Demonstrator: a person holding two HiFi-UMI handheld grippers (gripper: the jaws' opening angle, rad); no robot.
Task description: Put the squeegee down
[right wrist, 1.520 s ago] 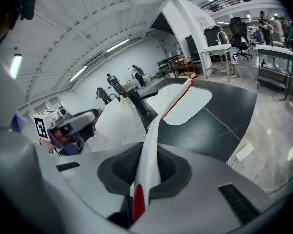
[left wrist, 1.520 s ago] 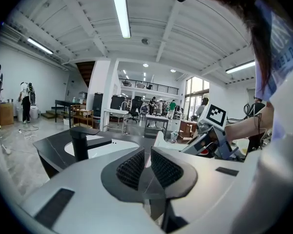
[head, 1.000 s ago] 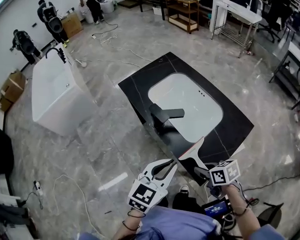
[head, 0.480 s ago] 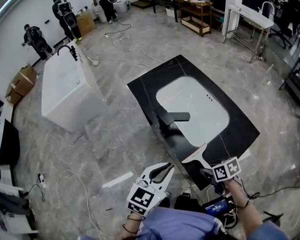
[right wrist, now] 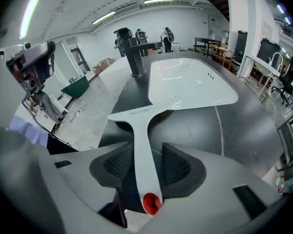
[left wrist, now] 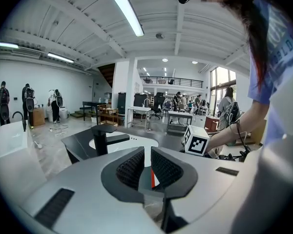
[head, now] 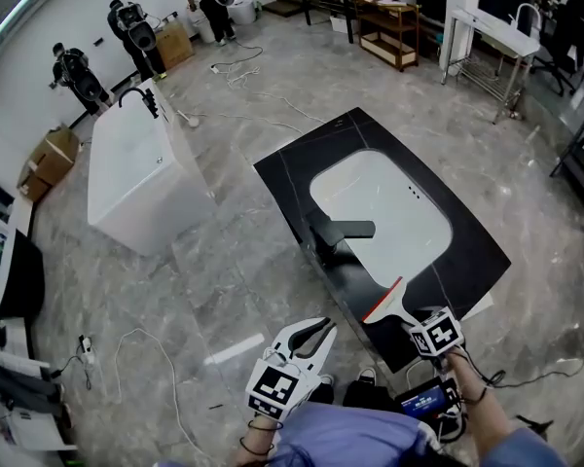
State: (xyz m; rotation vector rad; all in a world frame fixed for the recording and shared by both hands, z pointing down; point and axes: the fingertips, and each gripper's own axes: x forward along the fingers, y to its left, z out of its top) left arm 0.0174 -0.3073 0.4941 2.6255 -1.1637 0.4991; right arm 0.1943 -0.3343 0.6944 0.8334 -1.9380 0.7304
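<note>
The squeegee (head: 387, 300), white with a red blade edge, lies flat on the near corner of the black countertop (head: 467, 251), next to the white basin (head: 380, 212). In the right gripper view its handle (right wrist: 142, 145) runs between the jaws with a gap on each side. My right gripper (head: 416, 325) points steeply down at it. Its jaws are opening and the pads (right wrist: 118, 162) are off the handle. My left gripper (head: 316, 331) hovers left of the counter's corner, its pads (left wrist: 132, 167) nearly together with nothing between them.
A black faucet (head: 336, 232) stands at the basin's near-left edge. A white bathtub (head: 141, 178) sits to the left on the marble floor. Cables (head: 146, 358) trail near my feet. Shelving (head: 389, 17) and several people (head: 136, 27) are at the far side.
My right gripper sank toward the countertop with the squeegee and its jaws let go of the handle. The squeegee now rests on the counter. The left gripper barely moved.
</note>
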